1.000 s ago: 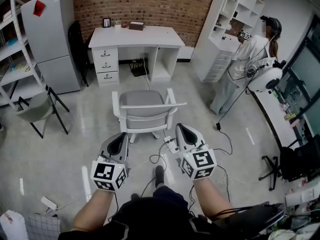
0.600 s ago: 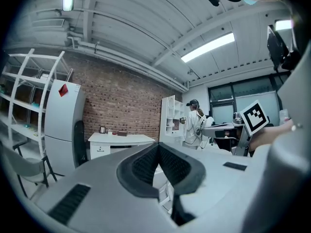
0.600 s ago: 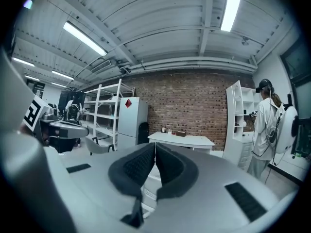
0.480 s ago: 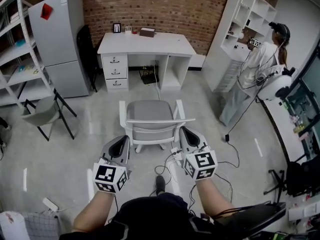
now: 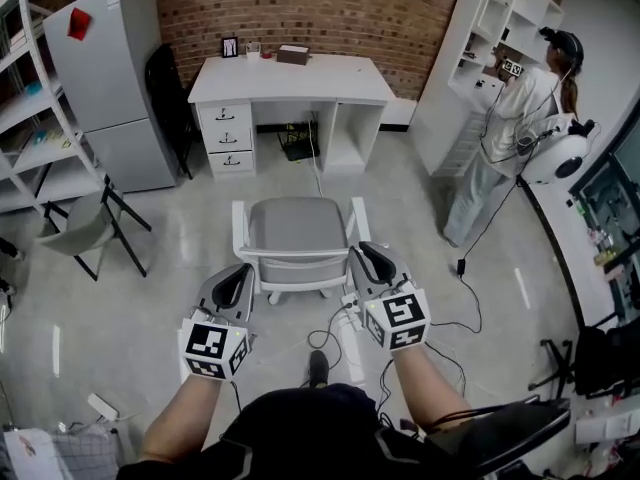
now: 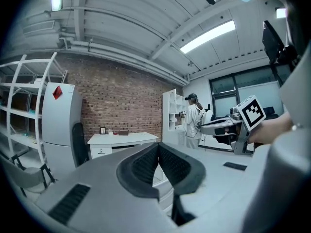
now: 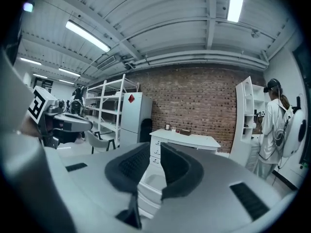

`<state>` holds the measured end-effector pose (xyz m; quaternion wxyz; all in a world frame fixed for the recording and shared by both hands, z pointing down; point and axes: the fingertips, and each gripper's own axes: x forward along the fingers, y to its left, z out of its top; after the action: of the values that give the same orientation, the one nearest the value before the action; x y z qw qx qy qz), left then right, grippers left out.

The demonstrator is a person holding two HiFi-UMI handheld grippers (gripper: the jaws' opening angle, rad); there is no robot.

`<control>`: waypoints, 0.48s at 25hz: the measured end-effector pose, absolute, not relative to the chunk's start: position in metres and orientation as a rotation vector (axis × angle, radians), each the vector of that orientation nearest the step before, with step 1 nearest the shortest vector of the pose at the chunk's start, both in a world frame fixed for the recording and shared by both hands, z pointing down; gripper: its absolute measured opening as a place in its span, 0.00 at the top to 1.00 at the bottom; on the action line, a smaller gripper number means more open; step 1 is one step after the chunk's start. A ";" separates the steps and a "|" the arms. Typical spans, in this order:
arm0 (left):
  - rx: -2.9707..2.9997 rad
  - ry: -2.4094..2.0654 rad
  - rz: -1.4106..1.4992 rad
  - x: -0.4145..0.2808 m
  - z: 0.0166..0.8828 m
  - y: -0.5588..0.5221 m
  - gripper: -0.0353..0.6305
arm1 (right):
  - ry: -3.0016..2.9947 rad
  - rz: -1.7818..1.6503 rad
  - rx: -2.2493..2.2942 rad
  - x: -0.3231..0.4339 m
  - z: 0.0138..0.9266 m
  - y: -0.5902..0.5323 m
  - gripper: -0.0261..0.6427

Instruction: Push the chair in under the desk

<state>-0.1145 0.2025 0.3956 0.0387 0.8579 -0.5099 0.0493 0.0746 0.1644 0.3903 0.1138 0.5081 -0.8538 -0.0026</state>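
The grey-seated, white-framed chair [image 5: 297, 228] stands on the open floor, facing the white desk [image 5: 290, 76] and well apart from it, its backrest towards the person who is to push it in. It looks a light piece with a stiff frame, likely to slide readily on the smooth floor (whether it runs on castors cannot be made out). The top rail of the backrest [image 5: 300, 255] seems the best place to take hold: pressed or clamped near both ends, so that the chair goes straight and does not swing.

The right gripper [image 5: 366, 260] hangs just beside the rail's right end. Its jaws have just been opening and now stand a little apart, with nothing pinched between them; only the chair's white frame shows beyond the gap. The left gripper [image 5: 239, 276] is a little short of the rail's left end, its jaws pressed together on nothing.

A dark object [image 5: 296, 140] sits on the floor inside the desk's kneehole, and a cable [image 5: 314, 173] trails from there towards the chair; either might foul its feet. Round about stand a grey fridge [image 5: 105, 83], a folding chair [image 5: 85, 223] and white shelving [image 5: 480, 38], where another person [image 5: 515, 118] is at work.
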 end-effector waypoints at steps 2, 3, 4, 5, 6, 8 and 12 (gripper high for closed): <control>2.639 -1.584 0.200 -0.111 0.398 0.189 0.94 | -2.498 -0.004 1.449 0.077 0.398 0.151 0.84; 2.643 -1.588 0.232 -0.110 0.402 0.183 0.94 | -2.494 0.000 1.429 0.077 0.403 0.145 0.83; 2.647 -1.582 0.267 -0.108 0.408 0.177 0.94 | -2.488 0.005 1.408 0.078 0.410 0.139 0.82; 2.647 -1.569 0.300 -0.104 0.415 0.173 0.94 | -2.478 0.010 1.385 0.080 0.419 0.135 0.81; 2.646 -1.553 0.332 -0.100 0.423 0.169 0.94 | -2.468 0.012 1.358 0.081 0.427 0.131 0.81; 2.638 -1.532 0.394 -0.093 0.436 0.162 0.93 | -2.449 0.006 1.301 0.085 0.444 0.124 0.78; 2.604 -1.519 0.444 -0.085 0.453 0.146 0.93 | -2.433 0.002 1.212 0.090 0.469 0.110 0.76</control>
<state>-0.0855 0.1459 0.4533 0.0470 0.8535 -0.4980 0.1457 0.0897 0.1099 0.4688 0.2099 0.4360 -0.8751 0.0006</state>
